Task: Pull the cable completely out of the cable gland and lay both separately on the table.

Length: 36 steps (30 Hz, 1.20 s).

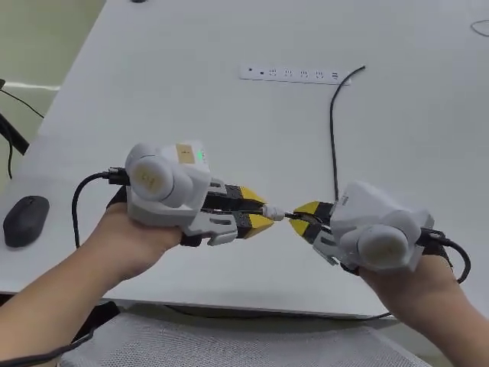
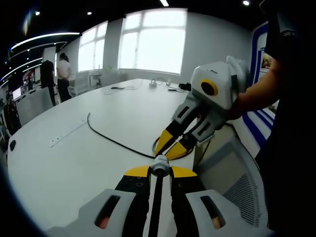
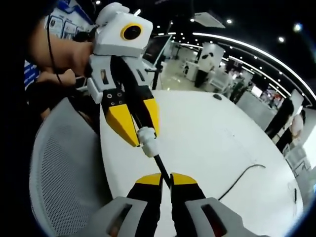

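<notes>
The small white cable gland [image 3: 147, 140] sits pinched in the left gripper [image 1: 262, 217], jaws clamped on it right at their yellow tips, and the thin black cable [image 3: 161, 167] runs from its nose straight into the right gripper [image 3: 165, 180], closed tight on it just beyond.

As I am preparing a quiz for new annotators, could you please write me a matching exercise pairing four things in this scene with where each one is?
Things:
1. cable gland
2. cable leaving the gland
3. power strip
4. mouse

Places:
A. far side of the table
B. between the jaws of the right gripper
C. near the table's left edge
D. between the jaws of the left gripper

Pairs: 1-D, 2-B, 3-A, 4-C.
</notes>
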{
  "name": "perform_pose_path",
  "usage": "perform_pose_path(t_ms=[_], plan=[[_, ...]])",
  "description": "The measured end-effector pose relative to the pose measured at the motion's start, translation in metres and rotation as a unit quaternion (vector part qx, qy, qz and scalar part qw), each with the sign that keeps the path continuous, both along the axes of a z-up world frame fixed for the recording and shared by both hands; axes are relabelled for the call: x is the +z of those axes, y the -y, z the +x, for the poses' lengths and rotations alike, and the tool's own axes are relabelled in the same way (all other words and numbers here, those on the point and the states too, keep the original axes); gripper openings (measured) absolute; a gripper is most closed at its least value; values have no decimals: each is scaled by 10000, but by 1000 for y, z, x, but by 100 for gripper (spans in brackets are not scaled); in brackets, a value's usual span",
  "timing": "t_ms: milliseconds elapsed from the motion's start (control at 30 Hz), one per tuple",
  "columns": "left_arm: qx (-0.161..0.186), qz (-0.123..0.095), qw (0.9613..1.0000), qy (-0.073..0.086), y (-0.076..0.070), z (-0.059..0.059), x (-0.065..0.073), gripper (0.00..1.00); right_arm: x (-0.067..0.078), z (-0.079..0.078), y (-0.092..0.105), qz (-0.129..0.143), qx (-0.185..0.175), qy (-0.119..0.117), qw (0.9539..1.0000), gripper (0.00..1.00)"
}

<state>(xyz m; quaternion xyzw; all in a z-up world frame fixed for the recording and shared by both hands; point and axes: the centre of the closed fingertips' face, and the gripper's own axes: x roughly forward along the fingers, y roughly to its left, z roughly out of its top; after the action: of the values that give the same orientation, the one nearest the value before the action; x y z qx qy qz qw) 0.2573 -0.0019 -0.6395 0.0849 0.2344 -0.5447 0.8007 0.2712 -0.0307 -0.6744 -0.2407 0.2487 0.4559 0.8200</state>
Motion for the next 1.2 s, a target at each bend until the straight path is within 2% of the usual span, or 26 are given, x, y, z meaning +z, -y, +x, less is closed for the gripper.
perform_pose_path(t_ms=[133, 433, 633, 733, 833, 967, 1067, 1200], plan=[[10, -14, 10000, 9, 0, 1, 1, 15, -6, 3, 8, 108, -264, -236, 9993, 0], [26, -12, 10000, 37, -2, 4, 3, 15, -22, 9, 26, 318, -819, -779, 9931, 1], [69, -20, 10000, 37, -4, 6, 3, 15, -34, 9, 33, 488, -1190, -1188, 9846, 1], [85, -14, 10000, 35, -5, 7, 2, 15, -39, 9, 36, 488, -1300, -1336, 9813, 1], [94, -10, 10000, 32, -6, 7, 2, 15, -45, 7, 38, 575, -1478, -1588, 9745, 1], [100, -6, 9999, 23, -6, 6, 1, 15, -49, 6, 38, 623, -1566, -1744, 9701, 0], [109, -11, 9999, 17, -6, 7, 1, 15, -49, 6, 38, 599, -1524, -1708, 9716, 1], [121, -14, 9999, 10, -7, 8, 2, 15, -47, 8, 37, 511, -1389, -1524, 9772, 1]])
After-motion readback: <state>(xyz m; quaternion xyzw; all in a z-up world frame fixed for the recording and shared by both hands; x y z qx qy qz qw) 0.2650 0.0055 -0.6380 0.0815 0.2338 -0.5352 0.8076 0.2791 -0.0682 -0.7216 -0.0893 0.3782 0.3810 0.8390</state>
